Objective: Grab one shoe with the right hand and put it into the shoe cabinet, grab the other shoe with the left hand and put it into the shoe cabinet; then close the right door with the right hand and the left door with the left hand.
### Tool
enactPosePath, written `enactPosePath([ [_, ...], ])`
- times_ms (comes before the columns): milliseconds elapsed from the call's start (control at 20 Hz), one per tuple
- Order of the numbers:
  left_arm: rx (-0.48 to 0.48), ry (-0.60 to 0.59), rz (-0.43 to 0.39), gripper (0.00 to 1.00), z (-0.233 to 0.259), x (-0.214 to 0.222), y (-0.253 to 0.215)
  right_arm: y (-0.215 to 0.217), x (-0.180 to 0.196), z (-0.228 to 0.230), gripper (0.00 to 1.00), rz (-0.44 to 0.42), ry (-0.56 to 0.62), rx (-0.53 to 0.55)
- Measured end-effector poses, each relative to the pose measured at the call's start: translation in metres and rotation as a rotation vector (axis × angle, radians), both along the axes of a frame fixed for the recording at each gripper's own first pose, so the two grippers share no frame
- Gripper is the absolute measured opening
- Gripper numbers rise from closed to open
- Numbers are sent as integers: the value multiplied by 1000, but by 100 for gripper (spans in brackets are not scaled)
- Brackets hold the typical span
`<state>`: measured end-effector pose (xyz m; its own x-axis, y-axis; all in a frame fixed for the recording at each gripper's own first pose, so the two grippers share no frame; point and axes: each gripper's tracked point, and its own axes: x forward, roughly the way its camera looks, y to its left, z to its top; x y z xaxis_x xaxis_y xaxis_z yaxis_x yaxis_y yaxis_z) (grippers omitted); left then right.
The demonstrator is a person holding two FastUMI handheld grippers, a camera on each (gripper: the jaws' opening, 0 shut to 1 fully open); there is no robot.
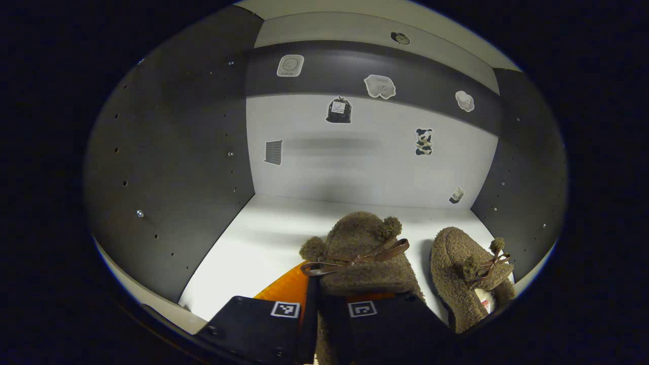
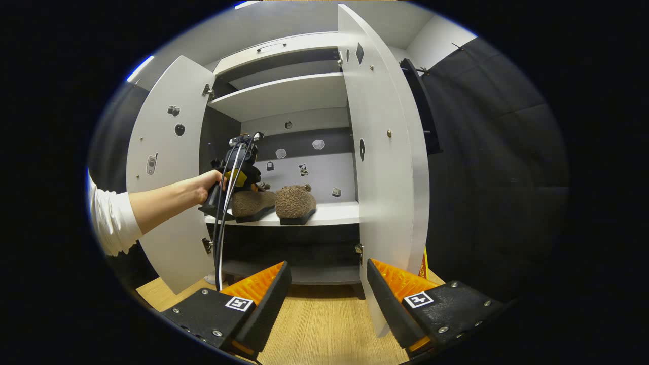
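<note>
Two brown fuzzy shoes with bows stand side by side on the white cabinet shelf [image 1: 253, 238]. My left gripper [image 1: 315, 306] reaches into the cabinet and is shut on the heel rim of the left shoe [image 1: 362, 248]; the right shoe [image 1: 466, 271] sits free beside it. In the right gripper view, a hand holds the left gripper [image 2: 238, 175] at the left shoe [image 2: 252, 204], next to the right shoe [image 2: 295, 202]. My right gripper [image 2: 327, 291] hangs open and holds nothing, low in front of the cabinet over the wooden floor [image 2: 324, 324].
Both cabinet doors stand open: the left door [image 2: 165, 167] behind the person's sleeve, the right door [image 2: 383, 152] just ahead of my right gripper. Dark side walls [image 1: 172, 167] and a stickered back panel [image 1: 365, 167] enclose the shelf. Another shelf [image 2: 284, 94] sits above.
</note>
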<state>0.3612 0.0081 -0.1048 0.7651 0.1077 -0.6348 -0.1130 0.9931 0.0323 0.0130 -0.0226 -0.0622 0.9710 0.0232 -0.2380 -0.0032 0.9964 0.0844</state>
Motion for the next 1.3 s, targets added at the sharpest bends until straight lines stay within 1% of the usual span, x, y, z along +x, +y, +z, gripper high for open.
enactPosePath([
  [50, -11, 6, 3, 31, -2, -2, -1, 0, -1, 1, 93, -2, -3, 2],
  [100, -19, 5, 5, 34, -2, -3, -2, 1, -3, 1, 92, -4, -5, 5],
  [150, -20, 3, 9, 39, -2, -3, 0, 1, -3, 1, 92, -7, -6, 4],
  [200, -17, 2, 9, 39, -1, -4, 1, 0, -4, 1, 92, -12, -7, 4],
  [300, 2, -12, -8, 48, 5, -6, 1, -2, -6, 1, 92, -22, -9, 7],
  [350, 19, -22, -22, 63, 8, -6, 1, -3, -5, 1, 92, -29, -8, 10],
  [450, 51, -42, -39, 78, 14, -8, 3, -4, -7, 0, 92, -44, -7, 12],
  [500, 54, -51, -44, 83, 17, -10, 3, -4, -6, 1, 92, -53, -9, 14],
  [550, 55, -62, -42, 89, 19, -13, 5, -4, -6, 2, 92, -59, -11, 17],
  [600, 47, -68, -37, 91, 21, -14, 7, -3, -5, 3, 92, -64, -13, 21],
  [650, 33, -72, -35, 96, 22, -18, 7, -1, -5, 4, 92, -64, -14, 25],
  [800, -8, -92, -42, 97, 30, -27, 5, 3, -7, 8, 92, -58, -27, 20],
  [1000, -14, -144, -78, 97, 53, -46, -4, 7, -9, 8, 92, -43, -24, 12],
  [1100, -35, -202, -97, 99, 75, -58, -12, 7, -9, 10, 92, -39, -30, 8],
  [1150, -42, -236, -107, 97, 87, -66, -14, 8, -9, 12, 92, -38, -33, 9],
  [1300, -61, -338, -140, 97, 123, -96, -23, 8, -9, 17, 92, -31, -45, 9],
])
